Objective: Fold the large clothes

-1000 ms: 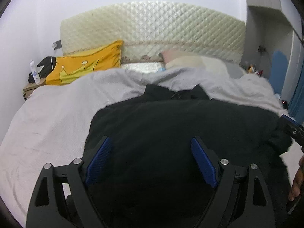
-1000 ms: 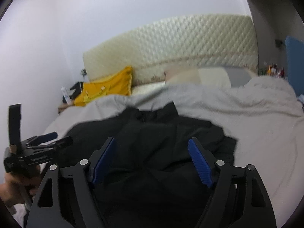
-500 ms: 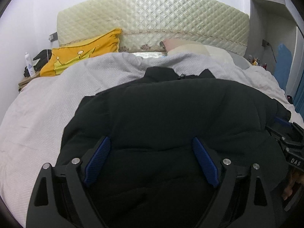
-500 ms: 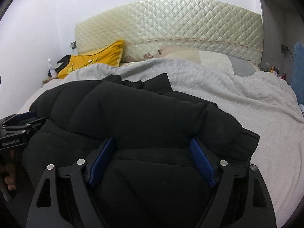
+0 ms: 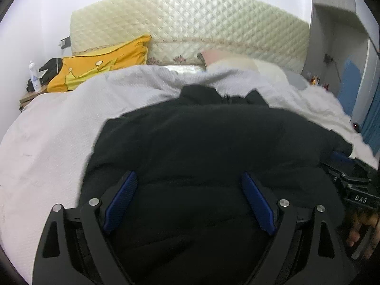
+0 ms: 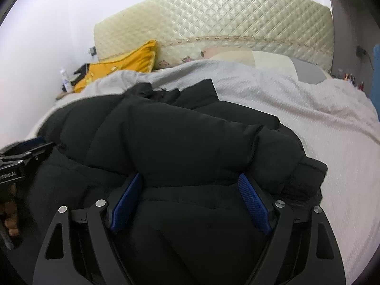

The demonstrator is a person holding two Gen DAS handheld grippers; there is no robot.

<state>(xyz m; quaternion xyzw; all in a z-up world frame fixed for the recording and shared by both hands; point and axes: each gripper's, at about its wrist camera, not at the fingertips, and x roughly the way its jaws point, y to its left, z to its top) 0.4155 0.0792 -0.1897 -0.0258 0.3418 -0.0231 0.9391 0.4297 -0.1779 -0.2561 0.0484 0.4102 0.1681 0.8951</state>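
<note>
A large black puffer jacket (image 5: 209, 142) lies spread on the bed, collar toward the headboard; it also fills the right wrist view (image 6: 180, 142), with a sleeve folded across its body. My left gripper (image 5: 188, 199) is open over the jacket's near part, blue pads apart, nothing between them. My right gripper (image 6: 190, 199) is open too, over the jacket's near right part. The right gripper shows at the right edge of the left wrist view (image 5: 351, 180); the left gripper shows at the left edge of the right wrist view (image 6: 21, 154).
The bed has a pale grey-white cover (image 5: 59, 130) and a quilted cream headboard (image 5: 190, 23). A yellow pillow (image 5: 102, 64) and a pale pillow (image 6: 256, 58) lie at the head. A nightstand with a bottle (image 5: 33, 76) stands at the left. Blue panels (image 5: 351, 83) are at the right.
Both grippers have come lower and closer over the jacket. The jacket, bunched a second ago, now lies spread flatter with a sleeve folded across. In the last half second the views pulled back slightly.
</note>
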